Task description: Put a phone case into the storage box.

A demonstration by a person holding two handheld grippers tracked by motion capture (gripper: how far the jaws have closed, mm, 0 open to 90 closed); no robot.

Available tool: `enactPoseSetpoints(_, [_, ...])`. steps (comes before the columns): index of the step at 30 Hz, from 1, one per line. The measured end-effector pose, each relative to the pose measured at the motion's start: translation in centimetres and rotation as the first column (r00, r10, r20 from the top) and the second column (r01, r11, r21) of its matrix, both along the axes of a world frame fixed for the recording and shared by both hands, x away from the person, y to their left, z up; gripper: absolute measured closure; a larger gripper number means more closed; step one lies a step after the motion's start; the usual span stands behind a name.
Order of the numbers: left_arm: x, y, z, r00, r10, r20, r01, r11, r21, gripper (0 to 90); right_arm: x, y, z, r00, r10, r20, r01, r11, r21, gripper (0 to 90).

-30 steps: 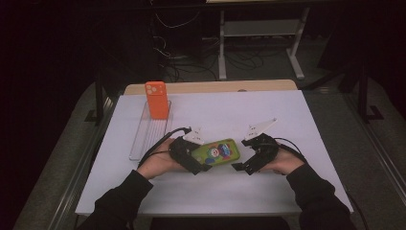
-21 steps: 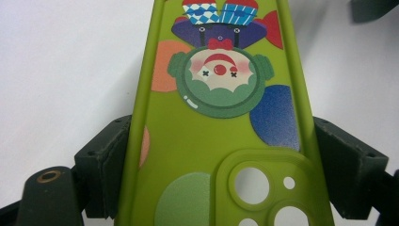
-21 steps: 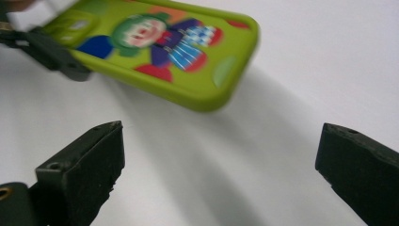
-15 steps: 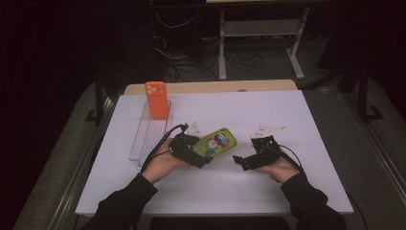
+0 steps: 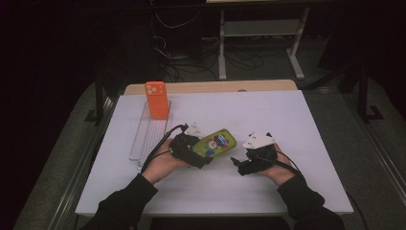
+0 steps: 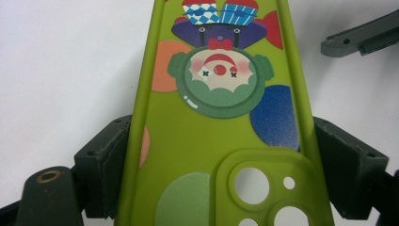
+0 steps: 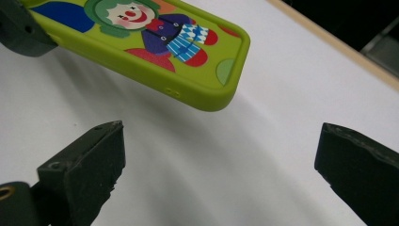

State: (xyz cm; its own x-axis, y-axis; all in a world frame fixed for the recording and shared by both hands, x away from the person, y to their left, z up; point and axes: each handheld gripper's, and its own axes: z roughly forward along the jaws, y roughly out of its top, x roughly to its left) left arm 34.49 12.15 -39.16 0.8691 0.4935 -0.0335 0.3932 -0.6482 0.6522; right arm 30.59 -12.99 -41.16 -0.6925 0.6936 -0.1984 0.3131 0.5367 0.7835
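A lime-green phone case (image 5: 216, 142) printed with a clown is held above the white table, and my left gripper (image 5: 202, 152) is shut on its camera-hole end. In the left gripper view both black pads (image 6: 107, 165) press the case's (image 6: 221, 141) long sides. My right gripper (image 5: 238, 166) is open, a short way to the right of the case and apart from it. In the right gripper view its fingers (image 7: 89, 165) stand wide with bare table between them, and the case's free end (image 7: 188, 52) hangs beyond them.
An orange phone case (image 5: 157, 99) stands upright at the far end of a clear slotted rack (image 5: 143, 139) left of my hands. A white sheet (image 5: 297, 120) covers the table, with a wooden edge (image 5: 210, 87) at the back. Dark floor, cables and a desk frame lie beyond.
The right gripper has drawn back from the green case's free end, leaving a gap. The case stays in the left gripper, its free end slightly higher.
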Motion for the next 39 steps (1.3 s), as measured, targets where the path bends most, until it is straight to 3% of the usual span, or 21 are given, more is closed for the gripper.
enactPoseSetpoints(3, [0.0,0.0,0.0,1.0000,-0.003,-0.001,0.003,1.0000,-0.001,15.2,-0.3,0.3,0.0,0.9977,0.013,0.066,-0.009,0.9983,-0.057,1.4])
enactPoseSetpoints(7, [0.1,0.1,0.0,0.9999,-0.011,0.003,0.011,0.9999,0.001,15.3,-0.7,0.6,0.0,0.9872,0.041,0.154,-0.022,0.9919,-0.125,1.4])
enactPoseSetpoints(11, [0.2,0.2,0.0,0.9998,-0.019,-0.003,0.019,0.9998,0.008,15.2,-1.0,0.9,-0.2,0.9767,0.065,0.204,-0.027,0.9822,-0.186,1.3])
enactPoseSetpoints(13, [0.2,0.2,0.1,0.9998,-0.020,-0.006,0.020,0.9998,0.006,15.3,-1.1,1.0,-0.3,0.9639,0.097,0.248,-0.030,0.9656,-0.258,1.4])
enactPoseSetpoints(15, [0.1,0.1,0.0,1.0000,-0.003,-0.007,0.003,0.9999,-0.016,15.3,-1.3,1.3,-0.5,0.9544,0.116,0.275,-0.031,0.9550,-0.295,1.4])
enactPoseSetpoints(24, [0.1,0.1,0.1,0.9998,-0.001,-0.018,0.001,0.9998,-0.020,15.3,-2.2,2.4,-0.9,0.8975,0.196,0.395,-0.012,0.9063,-0.422,1.4])
enactPoseSetpoints(26, [0.0,0.1,0.0,0.9999,0.000,-0.017,0.000,0.9998,-0.020,15.3,-2.3,2.5,-1.0,0.8793,0.227,0.419,-0.011,0.8878,-0.460,1.4])
enactPoseSetpoints(27, [0.1,0.2,0.1,0.9998,-0.012,-0.014,0.012,0.9999,-0.004,15.3,-2.4,2.5,-1.0,0.8682,0.252,0.427,-0.009,0.8691,-0.495,1.4])
enactPoseSetpoints(28, [0.2,0.3,0.2,0.9997,-0.024,-0.012,0.024,0.9996,0.012,15.3,-2.4,2.6,-1.1,0.8512,0.267,0.452,0.005,0.8569,-0.515,1.4])
enactPoseSetpoints(30, [0.1,0.2,0.1,0.9998,-0.017,-0.015,0.017,0.9999,0.002,15.3,-2.8,3.0,-1.3,0.8383,0.281,0.467,0.012,0.8466,-0.532,1.4])
enactPoseSetpoints(31, [0.0,0.1,0.1,0.9998,-0.003,-0.018,0.002,0.9998,-0.017,15.3,-2.8,3.1,-1.4,0.8233,0.298,0.483,0.018,0.8371,-0.547,1.5])
enactPoseSetpoints(33, [0.0,0.1,0.1,0.9998,-0.004,-0.017,0.004,0.9999,-0.014,15.3,-3.0,3.3,-1.5,0.8048,0.316,0.502,0.030,0.8235,-0.567,1.5])
enactPoseSetpoints(35, [0.0,0.1,0.2,0.9998,-0.016,-0.015,0.016,0.9999,-0.002,15.3,-3.2,3.6,-1.6,0.7932,0.339,0.506,0.027,0.8102,-0.586,1.5])
enactPoseSetpoints(36, [0.0,0.1,0.2,0.9998,-0.016,-0.015,0.016,0.9998,-0.009,15.3,-3.3,3.7,-1.7,0.7833,0.344,0.518,0.036,0.8063,-0.590,1.5])
enactPoseSetpoints(38, [0.0,0.1,0.3,0.9997,-0.021,-0.014,0.021,0.9998,-0.005,15.3,-3.5,3.9,-1.8,0.7800,0.353,0.517,0.033,0.8020,-0.596,1.5])
enactPoseSetpoints(39, [0.0,0.0,0.3,0.9997,-0.020,-0.014,0.020,0.9998,-0.006,15.3,-3.6,4.1,-2.1,0.7813,0.341,0.523,0.037,0.8114,-0.583,1.5])
